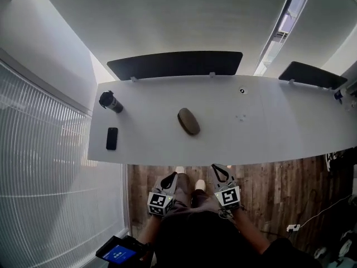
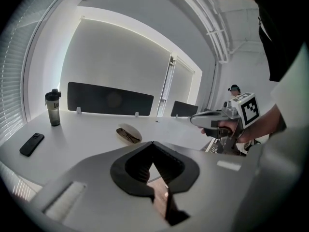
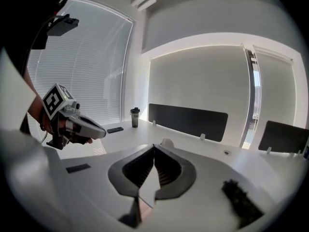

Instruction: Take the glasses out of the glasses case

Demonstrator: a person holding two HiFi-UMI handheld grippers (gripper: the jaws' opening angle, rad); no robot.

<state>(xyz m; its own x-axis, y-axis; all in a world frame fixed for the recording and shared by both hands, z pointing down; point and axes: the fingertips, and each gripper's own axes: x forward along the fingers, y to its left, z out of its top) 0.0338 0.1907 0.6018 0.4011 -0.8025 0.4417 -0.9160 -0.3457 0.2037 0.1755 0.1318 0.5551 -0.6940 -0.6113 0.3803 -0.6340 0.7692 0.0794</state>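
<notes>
A brown oval glasses case (image 1: 188,121) lies near the middle of the white table (image 1: 279,133). In the left gripper view the case (image 2: 128,134) lies beyond my jaws, and a dark glasses shape shows on it. Only a pale bit of the case (image 3: 167,142) peeks over the jaw tips in the right gripper view. My left gripper (image 1: 168,179) and right gripper (image 1: 220,171) are side by side below the table's front edge, over the wooden floor, apart from the case. Both are shut and hold nothing: left jaws (image 2: 153,144), right jaws (image 3: 154,147).
A dark bottle (image 1: 110,101) and a black phone (image 1: 112,138) sit at the table's left end. Dark divider panels (image 1: 175,64) stand along its far edge. Window blinds (image 1: 39,166) run down the left side. A device with a blue screen (image 1: 118,253) is by the person's left leg.
</notes>
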